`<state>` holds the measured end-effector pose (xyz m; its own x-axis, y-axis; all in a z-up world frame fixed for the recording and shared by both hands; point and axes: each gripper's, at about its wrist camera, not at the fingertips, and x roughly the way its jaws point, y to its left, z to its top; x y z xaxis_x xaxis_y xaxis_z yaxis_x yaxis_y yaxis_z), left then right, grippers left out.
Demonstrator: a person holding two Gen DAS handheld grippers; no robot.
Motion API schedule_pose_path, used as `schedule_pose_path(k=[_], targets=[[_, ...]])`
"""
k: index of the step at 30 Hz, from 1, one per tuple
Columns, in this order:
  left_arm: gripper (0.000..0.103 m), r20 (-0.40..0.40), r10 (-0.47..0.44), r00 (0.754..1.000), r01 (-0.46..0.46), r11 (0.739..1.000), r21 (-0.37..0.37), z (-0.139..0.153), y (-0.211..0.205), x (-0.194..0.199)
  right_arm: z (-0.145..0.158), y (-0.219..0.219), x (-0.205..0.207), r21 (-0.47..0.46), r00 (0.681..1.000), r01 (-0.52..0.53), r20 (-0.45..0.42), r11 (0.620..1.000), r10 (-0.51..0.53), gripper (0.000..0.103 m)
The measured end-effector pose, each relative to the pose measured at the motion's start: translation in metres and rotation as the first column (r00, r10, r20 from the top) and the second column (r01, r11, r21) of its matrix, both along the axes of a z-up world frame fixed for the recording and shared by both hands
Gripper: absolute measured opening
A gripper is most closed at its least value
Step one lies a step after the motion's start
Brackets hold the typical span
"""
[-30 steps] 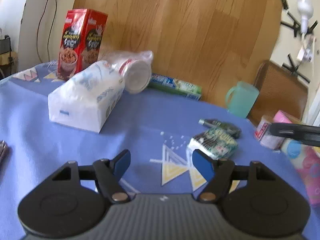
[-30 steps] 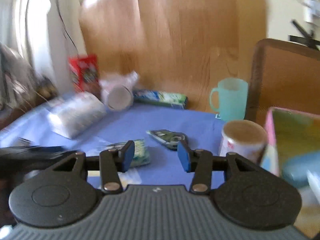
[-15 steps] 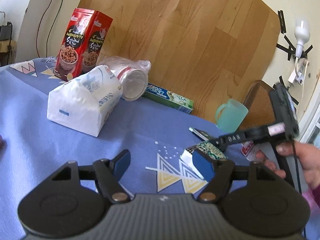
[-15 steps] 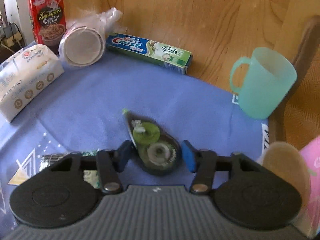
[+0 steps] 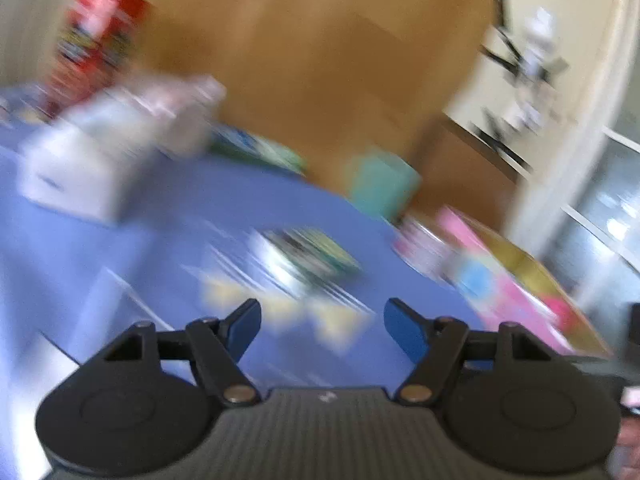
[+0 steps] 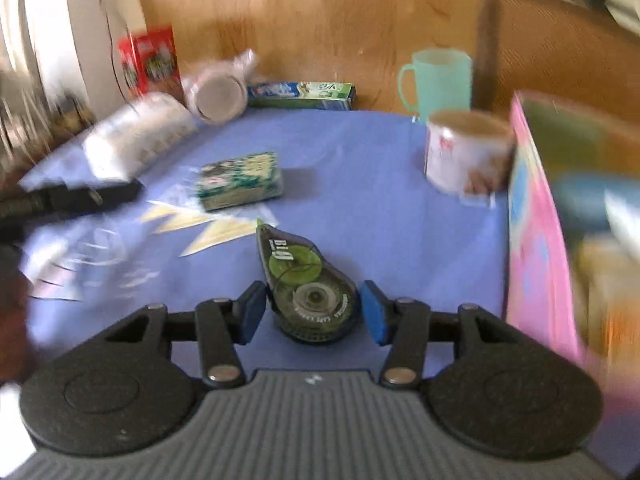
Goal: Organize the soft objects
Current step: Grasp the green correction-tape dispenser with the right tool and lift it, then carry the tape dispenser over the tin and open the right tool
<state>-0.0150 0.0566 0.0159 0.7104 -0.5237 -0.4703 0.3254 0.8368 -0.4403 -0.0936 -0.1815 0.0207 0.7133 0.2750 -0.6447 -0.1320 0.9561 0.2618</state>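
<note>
We get heavy motion blur across the whole left wrist view, smeared roughly from 10 to 4 o'clock, so the red box (image 5: 94,36) and the white pack (image 5: 80,168) are just streaks; only the left gripper (image 5: 322,322) stays sharp. Daylight pours in around 3 o'clock, washing out the window area. The right wrist view is cleaner in the middle: the correction tape (image 6: 306,284) between the right gripper (image 6: 314,312) pads is readable, with a soft shadow beside the green packet (image 6: 240,180). Edges at 9 and 3 o'clock smear badly, and we see fisheye bending plus dark corners in both views.
</note>
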Motion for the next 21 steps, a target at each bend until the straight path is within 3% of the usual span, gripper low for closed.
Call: schedule_pose_path(k=[4,5,6,8,10,13,16,19,21], targets=[[0.069,-0.147,-0.132,0.98,0.12,0.989,-0.089,-0.004,-0.038,0.004,-0.005,-0.008,-0.01,0.165,1.0,0.014,-0.003,0.986,-0.014,0.054],[0.062,-0.174,-0.151,0.973,0.133,0.985,-0.107,-0.004,-0.047,0.008,-0.005,-0.007,-0.011,0.177,1.0,0.013,0.0,0.984,-0.013,0.054],[0.046,-0.186,-0.162,0.969,0.144,0.984,-0.106,-0.004,-0.054,0.012,-0.003,-0.005,-0.014,0.181,1.0,0.001,0.011,0.983,-0.003,0.054],[0.032,-0.192,-0.188,0.963,0.174,0.981,-0.09,0.001,-0.068,0.016,0.002,-0.001,-0.021,0.155,0.999,-0.015,0.05,0.988,0.007,0.054],[0.031,-0.171,-0.207,0.963,0.193,0.977,-0.095,0.011,-0.08,0.016,0.012,-0.006,-0.03,0.1,0.993,-0.005,0.116,0.995,-0.006,0.054],[0.031,-0.079,-0.265,0.961,0.259,0.963,-0.073,0.047,-0.108,0.016,0.035,-0.023,-0.043,0.087,0.971,0.047,0.231,0.995,-0.066,0.053],[0.031,-0.015,-0.349,0.937,0.348,0.937,-0.04,0.075,-0.148,0.016,0.052,-0.043,-0.059,0.032,0.926,0.148,0.346,0.988,-0.15,0.054],[0.032,0.018,-0.425,0.905,0.425,0.905,0.031,0.088,-0.198,0.016,0.059,-0.068,-0.071,0.003,0.891,0.249,0.39,0.969,-0.23,0.054],[0.042,0.023,-0.448,0.894,0.445,0.892,0.082,0.087,-0.225,0.018,0.058,-0.084,-0.07,-0.023,0.883,0.311,0.377,0.95,-0.28,0.054]])
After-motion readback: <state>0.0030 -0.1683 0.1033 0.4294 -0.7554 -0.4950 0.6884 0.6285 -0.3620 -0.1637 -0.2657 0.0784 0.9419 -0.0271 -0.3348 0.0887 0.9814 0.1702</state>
